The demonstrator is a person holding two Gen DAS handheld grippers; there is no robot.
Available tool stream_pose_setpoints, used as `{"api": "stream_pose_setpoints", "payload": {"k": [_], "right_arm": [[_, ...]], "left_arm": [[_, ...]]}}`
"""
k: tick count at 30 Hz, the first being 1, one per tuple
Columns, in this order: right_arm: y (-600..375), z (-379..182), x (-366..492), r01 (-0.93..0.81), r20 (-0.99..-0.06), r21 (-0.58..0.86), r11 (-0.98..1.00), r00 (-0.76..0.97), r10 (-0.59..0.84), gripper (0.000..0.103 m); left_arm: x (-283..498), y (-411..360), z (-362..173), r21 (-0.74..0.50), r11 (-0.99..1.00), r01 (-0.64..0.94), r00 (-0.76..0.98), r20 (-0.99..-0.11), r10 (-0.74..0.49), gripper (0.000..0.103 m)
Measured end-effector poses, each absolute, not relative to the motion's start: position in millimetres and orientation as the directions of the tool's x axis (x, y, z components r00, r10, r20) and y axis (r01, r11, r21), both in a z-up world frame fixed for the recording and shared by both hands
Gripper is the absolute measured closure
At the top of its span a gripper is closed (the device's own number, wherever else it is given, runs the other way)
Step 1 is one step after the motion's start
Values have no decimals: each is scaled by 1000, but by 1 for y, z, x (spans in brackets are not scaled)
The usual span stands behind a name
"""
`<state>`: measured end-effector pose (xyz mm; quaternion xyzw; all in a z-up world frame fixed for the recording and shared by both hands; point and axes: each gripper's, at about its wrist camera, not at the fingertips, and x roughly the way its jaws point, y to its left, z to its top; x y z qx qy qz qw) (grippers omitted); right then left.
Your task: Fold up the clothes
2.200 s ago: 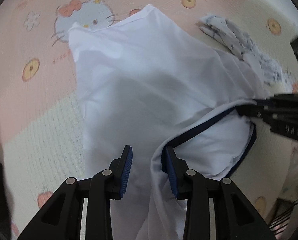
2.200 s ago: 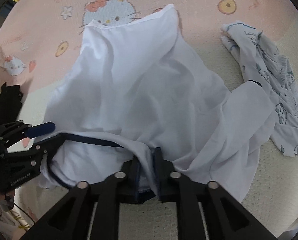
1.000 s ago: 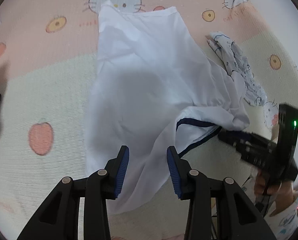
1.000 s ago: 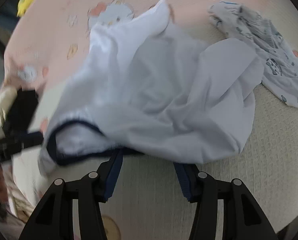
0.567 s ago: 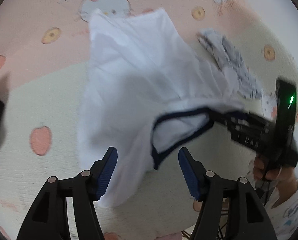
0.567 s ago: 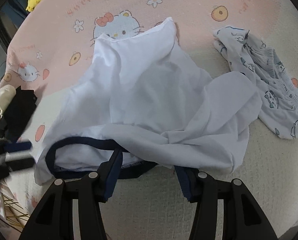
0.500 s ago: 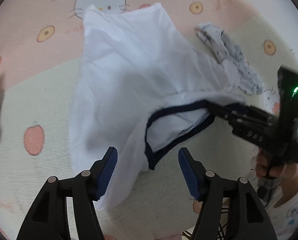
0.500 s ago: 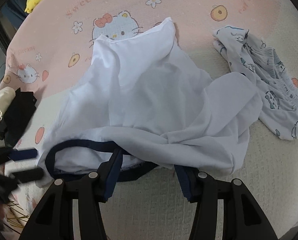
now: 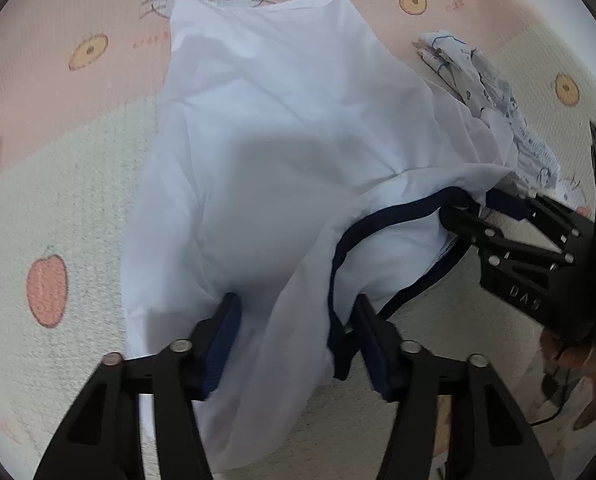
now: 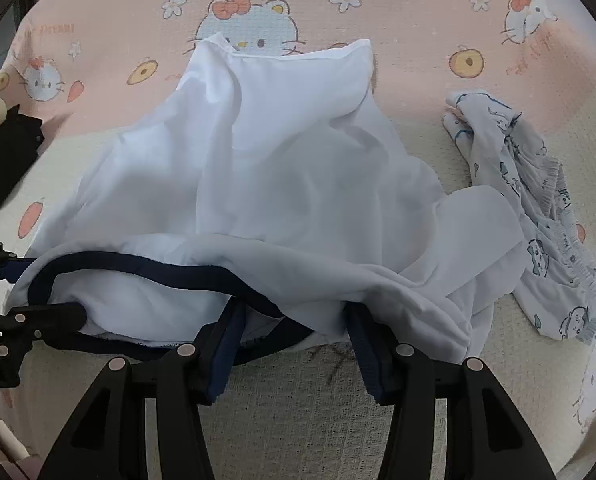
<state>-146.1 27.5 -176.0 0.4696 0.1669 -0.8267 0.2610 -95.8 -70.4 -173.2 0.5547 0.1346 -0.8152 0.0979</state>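
I see a thin, smooth white cloth shirt (image 10: 282, 168) with a dark ribbed neck band (image 10: 138, 268) on a bumpy woven blanket (image 10: 306, 412), and matt black plastic gripper fingers (image 10: 218, 352) at the bottom.

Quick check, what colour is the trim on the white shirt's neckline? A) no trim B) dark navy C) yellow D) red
B: a dark navy band edges the neck opening of the white shirt, seen in both wrist views.
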Motion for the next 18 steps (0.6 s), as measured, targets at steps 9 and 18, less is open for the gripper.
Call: {"api": "stream_pose_setpoints", "payload": {"k": [9, 18], "right_arm": [[49, -152, -143, 457, -829, -131, -880, -537, -156, 92], [71, -146, -120, 411, -878, -50, -910, -452, -156, 98]], "left_arm": [[-72, -67, -157, -26, -956, 292, -413, -905, -102, 81], [-46, -44, -141, 37, -973, 229, -458, -878, -141, 85]]}}
